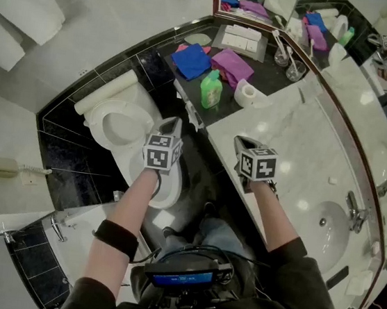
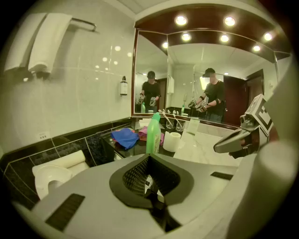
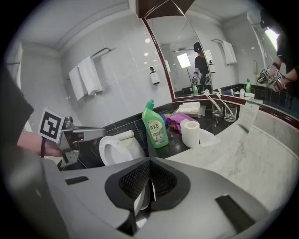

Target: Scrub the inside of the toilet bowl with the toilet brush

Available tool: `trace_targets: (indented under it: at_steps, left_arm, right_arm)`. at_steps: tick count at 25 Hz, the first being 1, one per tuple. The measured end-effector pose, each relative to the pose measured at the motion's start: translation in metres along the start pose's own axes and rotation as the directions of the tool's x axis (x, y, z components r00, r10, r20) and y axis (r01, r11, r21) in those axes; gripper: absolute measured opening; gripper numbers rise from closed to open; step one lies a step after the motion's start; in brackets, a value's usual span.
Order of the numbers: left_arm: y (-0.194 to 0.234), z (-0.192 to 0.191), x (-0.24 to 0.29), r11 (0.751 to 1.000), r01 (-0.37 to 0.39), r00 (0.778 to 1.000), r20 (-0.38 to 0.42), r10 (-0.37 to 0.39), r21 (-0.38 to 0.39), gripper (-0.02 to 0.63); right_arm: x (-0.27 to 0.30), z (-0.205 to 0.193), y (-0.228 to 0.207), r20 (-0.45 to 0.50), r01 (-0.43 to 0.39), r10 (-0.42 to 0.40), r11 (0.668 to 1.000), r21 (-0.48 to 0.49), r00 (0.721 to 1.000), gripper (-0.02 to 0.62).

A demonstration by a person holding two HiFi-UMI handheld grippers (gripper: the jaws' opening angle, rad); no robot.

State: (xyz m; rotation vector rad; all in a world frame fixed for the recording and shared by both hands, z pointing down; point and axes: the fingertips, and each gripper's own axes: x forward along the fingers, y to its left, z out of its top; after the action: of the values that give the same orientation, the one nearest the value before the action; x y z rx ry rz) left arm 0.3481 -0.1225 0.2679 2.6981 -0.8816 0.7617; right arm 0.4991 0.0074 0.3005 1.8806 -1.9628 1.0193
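Observation:
The white toilet [image 1: 119, 124] stands against the black-tiled wall with its bowl uncovered, also in the left gripper view [image 2: 50, 177] and the right gripper view [image 3: 116, 147]. No toilet brush shows in any view. My left gripper [image 1: 173, 122] hangs in the air just right of the toilet, jaws shut and holding nothing [image 2: 150, 186]. My right gripper [image 1: 241, 143] is beside it over the edge of the marble counter, also shut and holding nothing [image 3: 149, 186]. Each gripper sees the other: the right gripper [image 2: 233, 142], the left gripper [image 3: 88, 133].
The dark shelf holds a green cleaner bottle [image 1: 211, 89], a toilet paper roll [image 1: 246, 92], a blue cloth [image 1: 191, 60] and a purple cloth [image 1: 232, 65]. The marble counter has a sink [image 1: 328, 230]. Towels [image 1: 23, 3] hang upper left. A white rounded object [image 1: 170, 186] sits below the left gripper.

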Motion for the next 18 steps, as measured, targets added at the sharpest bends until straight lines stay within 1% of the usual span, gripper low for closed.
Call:
trace_targets:
  at_steps: [3, 6, 9, 12, 15, 18]
  left_arm:
    - [0.011, -0.014, -0.025, 1.0, -0.024, 1.0, 0.002, 0.025, -0.01, 0.005]
    - [0.022, -0.025, -0.057, 0.998, -0.061, 0.998, 0.016, 0.061, -0.023, 0.005]
    - [0.033, -0.038, -0.095, 0.994, -0.103, 0.994, 0.028, 0.105, -0.046, 0.005]
    - [0.051, -0.06, -0.132, 0.984, -0.163, 0.986, 0.032, 0.166, -0.072, 0.005]
    - [0.058, -0.072, -0.171, 0.976, -0.196, 0.979, 0.036, 0.2, -0.094, 0.005]
    - [0.07, -0.085, -0.21, 0.963, -0.247, 0.967, 0.042, 0.253, -0.11, 0.005]
  right_arm:
    - [-0.003, -0.009, 0.017, -0.001, 0.01, -0.01, 1.0, -0.012, 1.0, 0.005]
    - [-0.005, -0.015, 0.04, 0.0, -0.001, 0.001, 1.0, -0.022, 1.0, 0.005]
    - [-0.001, -0.022, 0.067, -0.004, -0.028, 0.028, 0.998, -0.049, 1.0, 0.005]
    - [0.007, -0.031, 0.095, -0.011, -0.063, 0.063, 0.996, -0.064, 0.998, 0.005]
    - [0.01, -0.037, 0.129, -0.014, -0.103, 0.103, 0.99, -0.096, 0.995, 0.005]
    - [0.015, -0.049, 0.163, -0.033, -0.145, 0.142, 0.981, -0.127, 0.989, 0.005]
